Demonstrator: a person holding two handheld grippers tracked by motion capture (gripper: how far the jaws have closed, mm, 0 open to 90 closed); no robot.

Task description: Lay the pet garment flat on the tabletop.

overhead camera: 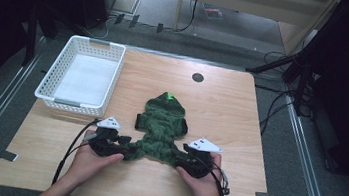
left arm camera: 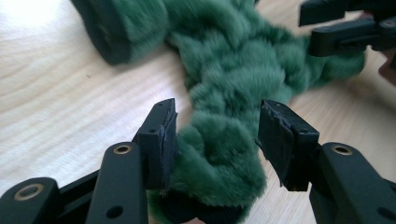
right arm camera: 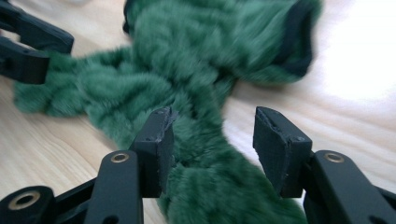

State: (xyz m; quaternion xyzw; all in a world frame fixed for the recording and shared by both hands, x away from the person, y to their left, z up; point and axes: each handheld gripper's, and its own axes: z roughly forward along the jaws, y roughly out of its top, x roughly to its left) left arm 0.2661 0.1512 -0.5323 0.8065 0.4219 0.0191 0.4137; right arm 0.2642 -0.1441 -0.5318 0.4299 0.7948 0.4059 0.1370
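From the high view I see the green fleece garment (overhead camera: 160, 126) lying flat near the middle of the table (overhead camera: 221, 114), hood end away from me, its two near corners spread toward my hands; the left gripper (overhead camera: 117, 147) sits at the near-left corner and the right gripper (overhead camera: 184, 160) at the near-right one; the white basket (overhead camera: 84, 74) stands well apart at the far left.

In the left gripper view the jaws stand apart with a lobe of the fleece (left arm camera: 219, 154) between them; one pad (left arm camera: 161, 140) touches the pile, the other stands clear of it, so I read this gripper as released, not yet clamped.

In the right gripper view the jaws are likewise spread, the fleece (right arm camera: 205, 177) running up between them, nothing pinched.

My worry from here: the pile is thick and springy, so a shallow bite could catch fluff alone and slip on the lift; if one side closes before the other, the garment may drag and bunch; a jaw driven low could scrape the tabletop.
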